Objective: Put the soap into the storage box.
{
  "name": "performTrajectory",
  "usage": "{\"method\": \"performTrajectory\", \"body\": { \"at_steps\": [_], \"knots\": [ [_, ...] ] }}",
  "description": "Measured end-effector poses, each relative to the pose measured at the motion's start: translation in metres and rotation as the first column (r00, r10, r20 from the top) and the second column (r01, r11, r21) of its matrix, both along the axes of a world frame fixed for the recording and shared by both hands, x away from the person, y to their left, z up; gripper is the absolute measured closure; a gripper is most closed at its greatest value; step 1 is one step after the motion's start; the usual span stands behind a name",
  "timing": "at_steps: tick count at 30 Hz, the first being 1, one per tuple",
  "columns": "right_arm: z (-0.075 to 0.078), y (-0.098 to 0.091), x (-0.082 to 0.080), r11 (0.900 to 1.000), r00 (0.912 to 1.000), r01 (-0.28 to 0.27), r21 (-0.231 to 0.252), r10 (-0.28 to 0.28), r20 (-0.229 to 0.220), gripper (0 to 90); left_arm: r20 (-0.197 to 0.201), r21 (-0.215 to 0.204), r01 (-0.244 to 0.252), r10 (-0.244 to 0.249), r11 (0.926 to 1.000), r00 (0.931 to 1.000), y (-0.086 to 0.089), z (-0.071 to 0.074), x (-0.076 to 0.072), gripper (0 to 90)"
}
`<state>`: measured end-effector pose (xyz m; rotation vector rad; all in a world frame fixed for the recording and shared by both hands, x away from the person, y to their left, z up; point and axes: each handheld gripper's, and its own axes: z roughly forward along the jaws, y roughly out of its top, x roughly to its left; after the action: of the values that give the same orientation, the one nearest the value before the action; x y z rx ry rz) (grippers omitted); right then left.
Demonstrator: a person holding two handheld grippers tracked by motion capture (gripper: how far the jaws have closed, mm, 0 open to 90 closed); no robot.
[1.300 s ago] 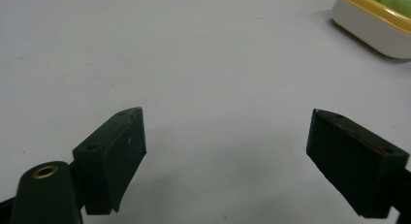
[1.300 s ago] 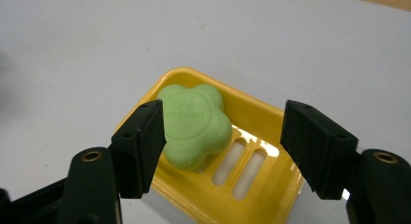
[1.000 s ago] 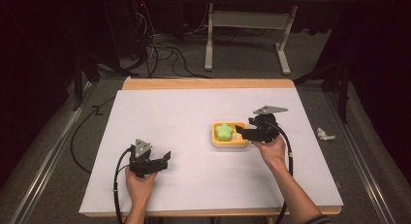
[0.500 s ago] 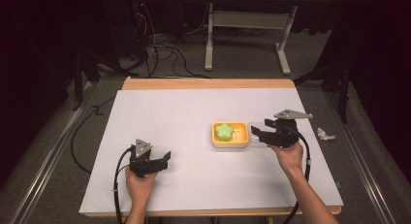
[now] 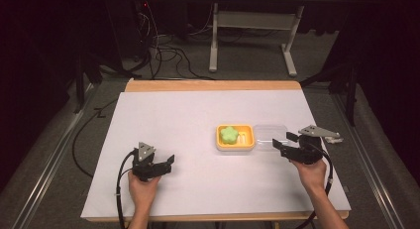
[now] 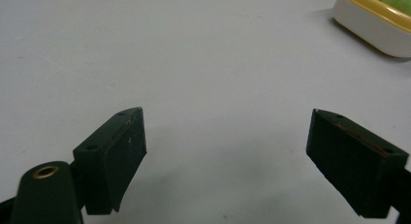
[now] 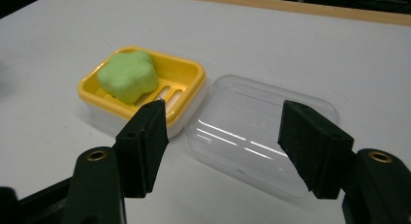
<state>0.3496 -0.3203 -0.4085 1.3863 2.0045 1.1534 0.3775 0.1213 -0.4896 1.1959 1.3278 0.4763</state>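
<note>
Dark room, cables [image 5: 163, 53] on floor [image 5: 59, 140]

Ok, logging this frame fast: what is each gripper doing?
Left gripper: open, holding nothing.
Right gripper: open, holding nothing, by the clear lid.

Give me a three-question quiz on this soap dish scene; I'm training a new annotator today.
1. True or false: the clear lid covers the yellow soap dish.
2. What lies in the dish: A) a green soap, B) a sponge, C) nothing?
3. Which gripper is nearer the lid, the left gripper or the right gripper?

Key:
1. False; it lies open on the table beside the dish.
2. A.
3. The right gripper; its jaws are open.
</note>
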Motion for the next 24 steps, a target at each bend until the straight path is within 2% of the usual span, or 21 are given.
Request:
{"method": "performTrajectory", "body": {
  "at_steps": [12, 24],
  "knots": [
    [-0.029, -0.017, -0.020, 0.9990, 0.9989, 0.044, 0.003, -0.044, -0.014, 35.2, 0.002, 0.001, -0.001, 0.001, 1.0000, 1.0000, 0.000, 0.000, 0.000, 14.8],
    [-0.058, -0.022, -0.025, 0.9954, 0.9953, 0.083, -0.048, -0.085, -0.047, 35.1, 0.002, 0.001, -0.001, 0.001, 1.0000, 1.0000, 0.000, 0.000, 0.000, 14.8]
  ]
}}
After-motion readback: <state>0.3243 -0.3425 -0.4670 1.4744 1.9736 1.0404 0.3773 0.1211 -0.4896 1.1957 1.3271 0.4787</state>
